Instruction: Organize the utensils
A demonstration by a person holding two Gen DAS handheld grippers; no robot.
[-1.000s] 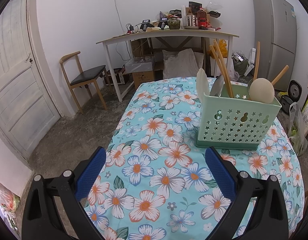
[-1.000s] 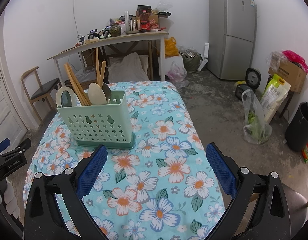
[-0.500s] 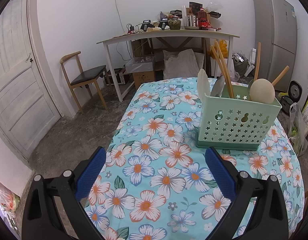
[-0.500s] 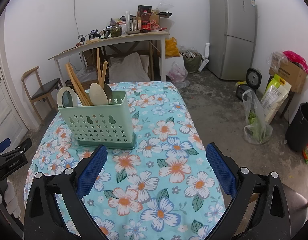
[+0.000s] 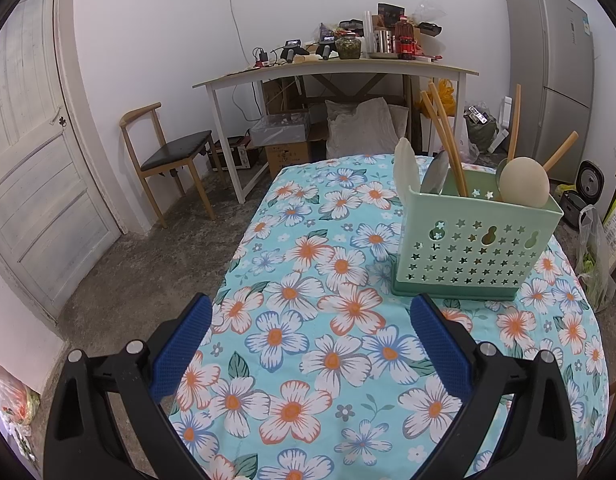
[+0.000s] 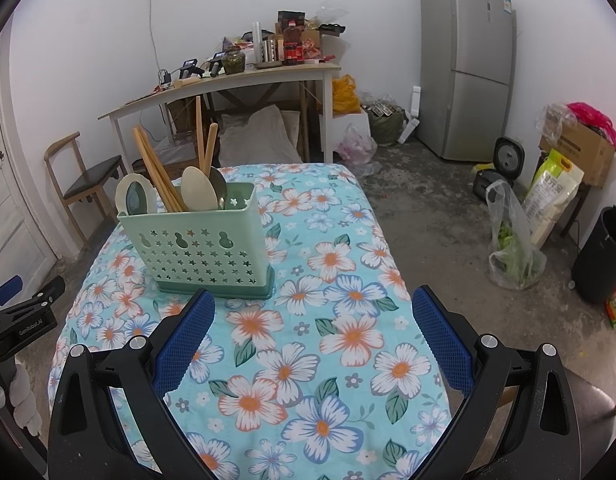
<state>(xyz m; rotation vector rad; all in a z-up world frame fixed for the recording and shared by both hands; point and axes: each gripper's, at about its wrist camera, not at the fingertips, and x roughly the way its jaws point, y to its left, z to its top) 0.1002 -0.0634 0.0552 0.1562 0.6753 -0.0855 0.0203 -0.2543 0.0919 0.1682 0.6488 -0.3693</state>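
Note:
A pale green perforated utensil holder (image 5: 474,244) (image 6: 196,246) stands upright on the floral tablecloth (image 5: 328,320) (image 6: 328,320). Wooden chopsticks (image 5: 444,140) (image 6: 156,172), a wooden spoon (image 5: 524,182) (image 6: 198,192), a metal spoon (image 5: 436,178) and a white ladle (image 6: 134,198) stick out of it. My left gripper (image 5: 310,340) hovers open over the cloth, short and left of the holder. My right gripper (image 6: 314,340) is open too, near and right of the holder. Neither holds anything.
Past the table stand a cluttered white desk (image 5: 336,68) (image 6: 228,80), a wooden chair (image 5: 168,156), a door (image 5: 24,152) and a grey fridge (image 6: 468,64). Bags, a box and a black bin (image 6: 602,256) sit on the floor at right. The other gripper's body (image 6: 20,316) shows at far left.
Both views have crept slightly; the holder sits a touch closer in the right wrist view. The jaws stay equally wide and nothing on the table has moved.

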